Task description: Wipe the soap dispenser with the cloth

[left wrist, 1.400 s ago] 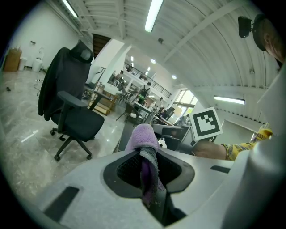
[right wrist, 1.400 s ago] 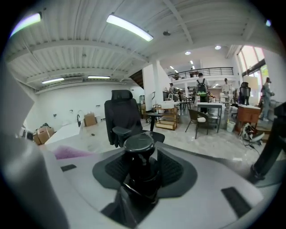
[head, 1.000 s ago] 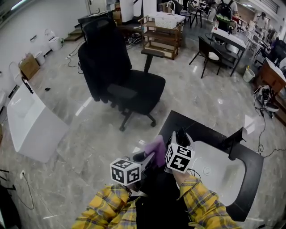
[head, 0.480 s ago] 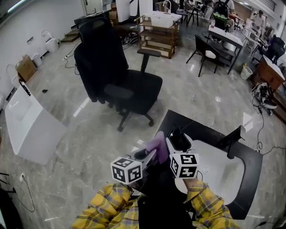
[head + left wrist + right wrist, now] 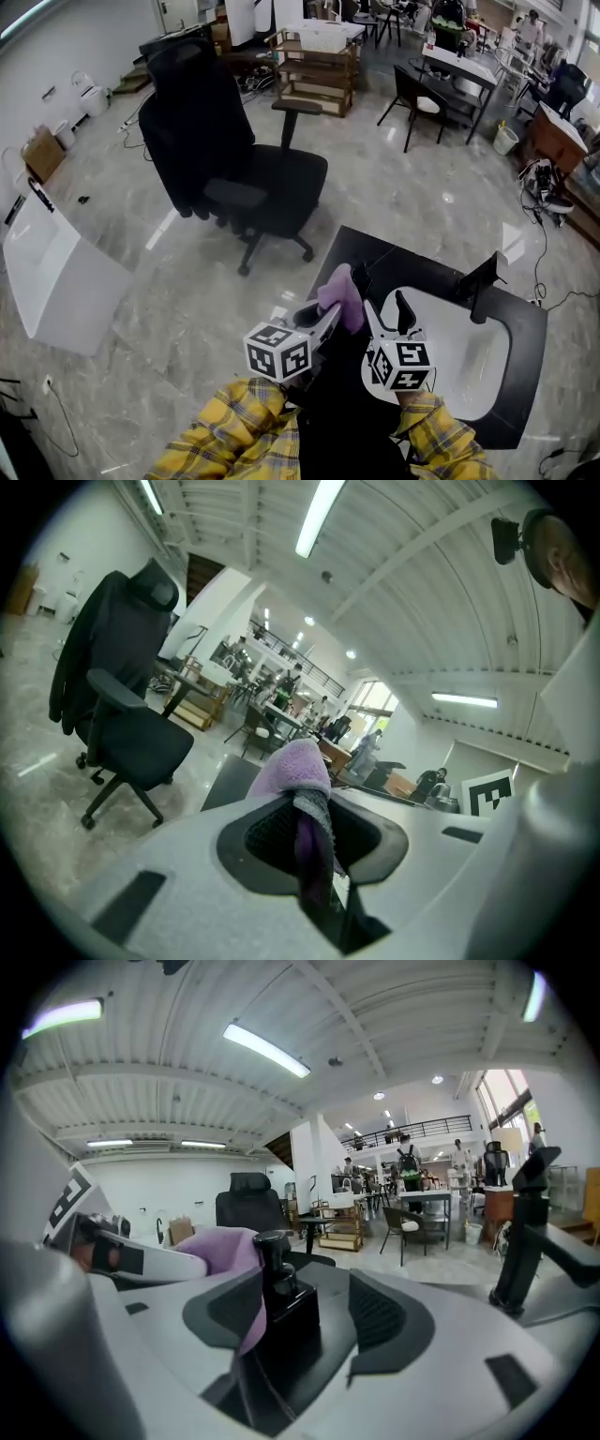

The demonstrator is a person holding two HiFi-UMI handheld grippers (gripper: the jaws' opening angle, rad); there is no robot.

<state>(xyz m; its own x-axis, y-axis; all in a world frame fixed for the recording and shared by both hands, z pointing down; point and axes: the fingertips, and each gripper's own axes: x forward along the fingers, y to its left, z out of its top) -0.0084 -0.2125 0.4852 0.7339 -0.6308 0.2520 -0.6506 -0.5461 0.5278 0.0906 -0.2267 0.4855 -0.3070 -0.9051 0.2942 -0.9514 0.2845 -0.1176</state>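
Pinching the cloth (image 5: pixel 298 766): left gripper (image 5: pixel 314 855) jaws | right gripper (image 5: pixel 314 1316) jaws just spread, soap dispenser (image 5: pixel 281 1312) between them | dispenser base hidden, markings illegible

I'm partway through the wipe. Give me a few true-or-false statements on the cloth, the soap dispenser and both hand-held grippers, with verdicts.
1. The left hand-held gripper is shut on a purple cloth. True.
2. The right hand-held gripper is clamped tight on the soap dispenser. False: its jaws have just been opening and stand wide. The dispenser is between them, clear of the right-hand pad.
3. The soap dispenser is white. False: it is black.
4. A black office chair stands on the floor. True.
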